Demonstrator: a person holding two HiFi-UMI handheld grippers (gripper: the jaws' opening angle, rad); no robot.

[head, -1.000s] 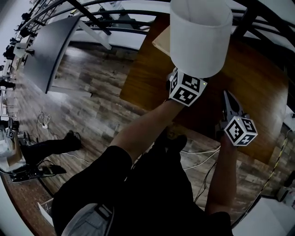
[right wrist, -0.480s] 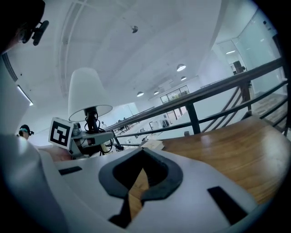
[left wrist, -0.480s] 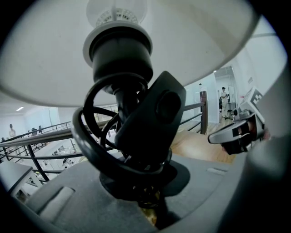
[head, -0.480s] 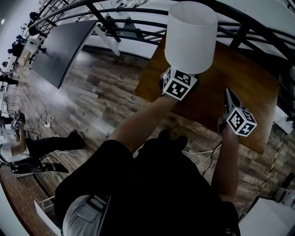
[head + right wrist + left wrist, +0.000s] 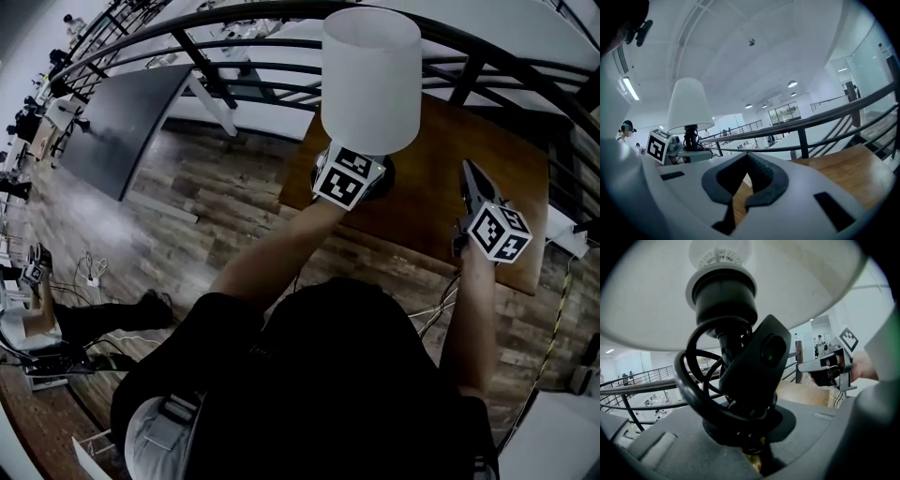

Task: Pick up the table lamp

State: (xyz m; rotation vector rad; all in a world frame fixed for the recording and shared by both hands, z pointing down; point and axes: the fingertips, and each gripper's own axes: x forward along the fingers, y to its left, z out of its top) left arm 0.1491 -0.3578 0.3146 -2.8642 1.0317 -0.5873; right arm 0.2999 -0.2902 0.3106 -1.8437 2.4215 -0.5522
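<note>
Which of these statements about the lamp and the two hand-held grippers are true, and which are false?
1. The left gripper is shut on the table lamp. True.
2. The shade is black. False: it is white.
3. A black cord is coiled round the lamp's stem. True.
4. The right gripper grips the table's edge. False: its jaws are together on nothing, above the wooden table.

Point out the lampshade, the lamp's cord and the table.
lampshade (image 5: 371, 80), head view, middle of its white side.
cord (image 5: 683, 385), left gripper view, left bend of the coiled loop.
table (image 5: 436, 183), head view, bare wooden top between the grippers.
</note>
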